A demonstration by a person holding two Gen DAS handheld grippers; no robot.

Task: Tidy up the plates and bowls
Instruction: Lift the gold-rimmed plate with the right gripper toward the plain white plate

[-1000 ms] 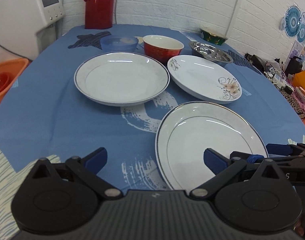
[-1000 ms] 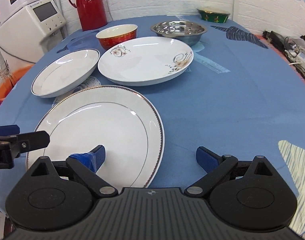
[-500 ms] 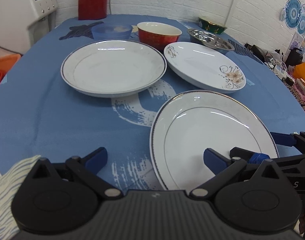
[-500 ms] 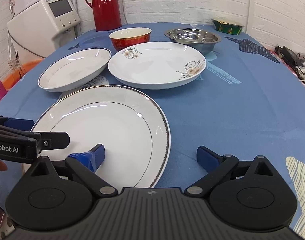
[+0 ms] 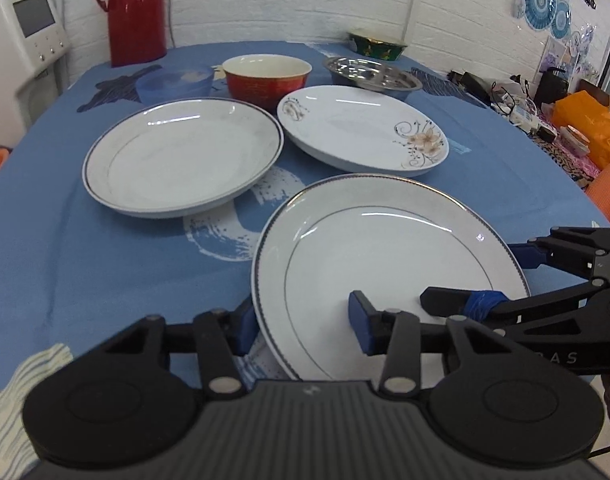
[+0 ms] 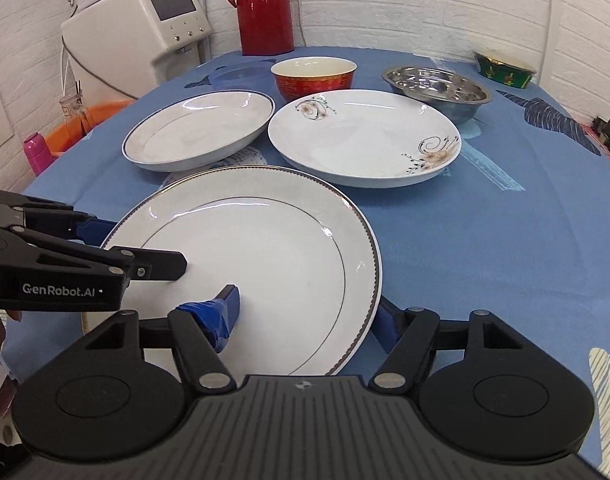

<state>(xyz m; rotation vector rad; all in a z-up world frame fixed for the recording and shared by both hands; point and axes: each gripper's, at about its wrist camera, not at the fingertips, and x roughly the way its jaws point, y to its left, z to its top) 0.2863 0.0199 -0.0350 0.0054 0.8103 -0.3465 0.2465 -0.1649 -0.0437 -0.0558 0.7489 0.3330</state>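
Note:
A large white gold-rimmed plate lies nearest on the blue tablecloth. My left gripper straddles its left rim, one finger outside the edge and partly under it, the other over the plate's well. My right gripper straddles the right rim in the same way. Both have narrowed to about half width, with a gap still showing around the rim. Behind lie a deep white plate and a flowered plate. A red bowl stands further back.
At the back are a steel basin, a green bowl, a pale blue bowl and a red thermos. A white appliance stands left; clutter lines the right edge.
Both grippers have moved in on the near plate and their fingers have closed from wide open to about half width, each now astride the rim.

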